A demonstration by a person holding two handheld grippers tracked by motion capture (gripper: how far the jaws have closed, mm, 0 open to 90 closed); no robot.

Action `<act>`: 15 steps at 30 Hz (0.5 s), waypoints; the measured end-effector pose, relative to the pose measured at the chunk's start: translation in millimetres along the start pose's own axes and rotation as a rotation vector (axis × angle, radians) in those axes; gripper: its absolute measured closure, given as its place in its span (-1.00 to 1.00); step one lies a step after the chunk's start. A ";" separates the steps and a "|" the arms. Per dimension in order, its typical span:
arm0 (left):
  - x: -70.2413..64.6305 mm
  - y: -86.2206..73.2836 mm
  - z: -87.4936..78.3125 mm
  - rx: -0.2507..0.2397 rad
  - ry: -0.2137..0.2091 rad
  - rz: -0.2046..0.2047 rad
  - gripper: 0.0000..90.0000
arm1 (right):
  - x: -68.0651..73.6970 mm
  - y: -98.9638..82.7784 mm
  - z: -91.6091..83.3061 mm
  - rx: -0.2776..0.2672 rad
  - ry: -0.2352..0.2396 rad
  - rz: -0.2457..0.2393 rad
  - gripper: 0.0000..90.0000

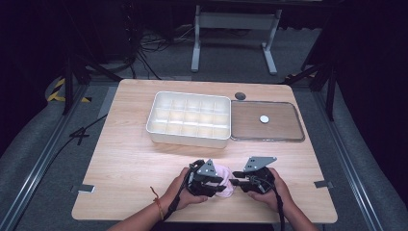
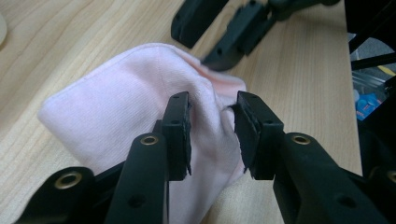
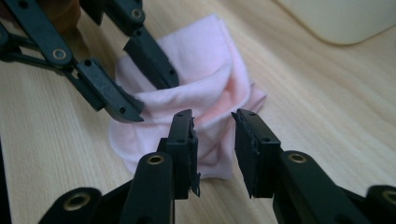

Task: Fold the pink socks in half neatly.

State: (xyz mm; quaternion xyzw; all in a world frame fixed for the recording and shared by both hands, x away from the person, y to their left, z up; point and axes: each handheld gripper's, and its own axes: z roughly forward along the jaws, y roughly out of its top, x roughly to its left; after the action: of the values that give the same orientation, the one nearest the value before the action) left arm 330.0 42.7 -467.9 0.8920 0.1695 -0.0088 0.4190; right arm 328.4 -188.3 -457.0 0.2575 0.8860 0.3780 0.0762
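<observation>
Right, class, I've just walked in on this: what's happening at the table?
A person holds a gripper in each hand and works on a small pink cloth lying crumpled at the near edge of the wooden table. The left gripper and the right gripper both have their jaws apart with folds of the cloth between them. Further back stand a white compartment tray and a flat clear lid, untouched.

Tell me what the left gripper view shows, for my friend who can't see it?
A bunched pink cloth lies on a wooden table, with the left claw open around a fold of it. The right claw reaches in from the top.
</observation>
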 end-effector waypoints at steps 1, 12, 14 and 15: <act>-0.5 1.0 -3.7 -0.017 0.003 -0.001 0.41 | -1.3 0.9 -3.9 -0.018 -0.005 0.011 0.53; 8.2 -6.5 -51.6 -0.019 0.120 0.036 0.45 | 11.3 11.6 -7.8 -0.123 -0.024 -0.031 0.61; 16.8 -16.5 -48.8 -0.005 0.132 -0.025 0.32 | 14.7 13.8 -2.9 -0.112 -0.019 -0.041 0.54; 19.9 -20.3 -45.9 -0.005 0.129 -0.046 0.28 | 15.3 14.3 0.2 -0.103 -0.022 -0.039 0.48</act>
State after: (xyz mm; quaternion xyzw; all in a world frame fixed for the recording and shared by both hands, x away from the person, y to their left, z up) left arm 336.7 95.1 -456.4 0.8856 0.2166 0.0392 0.4090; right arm 321.1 -172.0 -446.1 0.2401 0.8693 0.4189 0.1063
